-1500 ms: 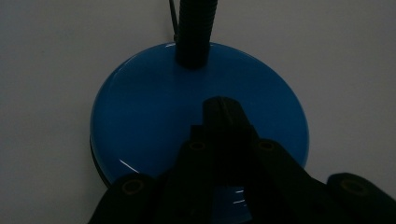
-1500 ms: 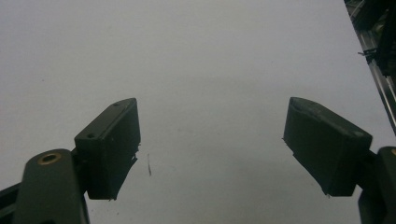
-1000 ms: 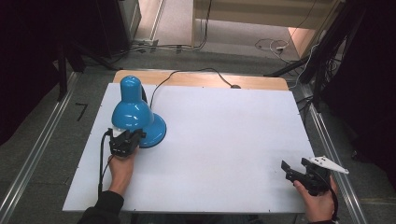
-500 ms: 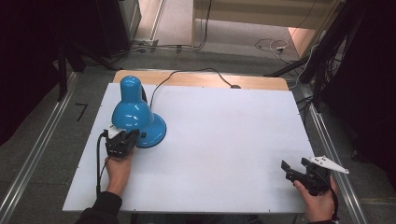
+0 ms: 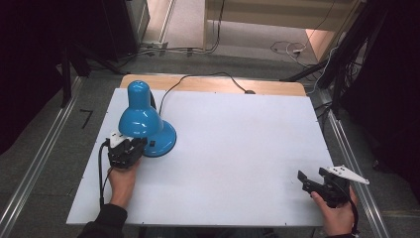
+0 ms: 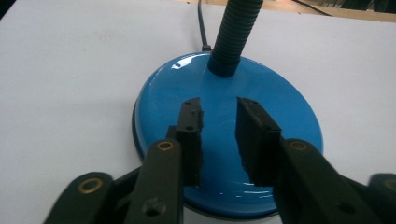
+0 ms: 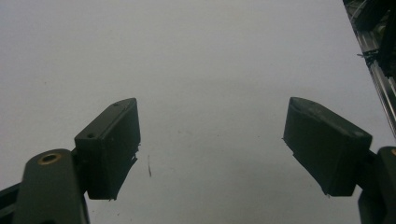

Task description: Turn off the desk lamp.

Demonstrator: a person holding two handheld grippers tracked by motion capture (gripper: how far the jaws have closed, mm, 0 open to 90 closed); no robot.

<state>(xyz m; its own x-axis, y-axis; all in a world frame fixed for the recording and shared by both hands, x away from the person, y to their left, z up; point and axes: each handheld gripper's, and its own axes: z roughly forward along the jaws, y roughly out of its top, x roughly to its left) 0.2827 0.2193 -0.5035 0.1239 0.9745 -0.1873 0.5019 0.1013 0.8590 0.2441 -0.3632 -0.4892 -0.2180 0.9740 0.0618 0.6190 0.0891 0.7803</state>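
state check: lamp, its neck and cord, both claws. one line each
lamp: upright on the table, shade tipped down, not visibly lit
lamp neck: rises from the base
cord: slack, runs off the far edge
left claw: open, jaws over the base
right claw: wide open, empty

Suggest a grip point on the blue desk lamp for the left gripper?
Probably the black ribbed gooseneck, approached from the near side. The glossy blue round base looks too wide and flat for the left gripper, whose jaws stand narrowly apart above it.
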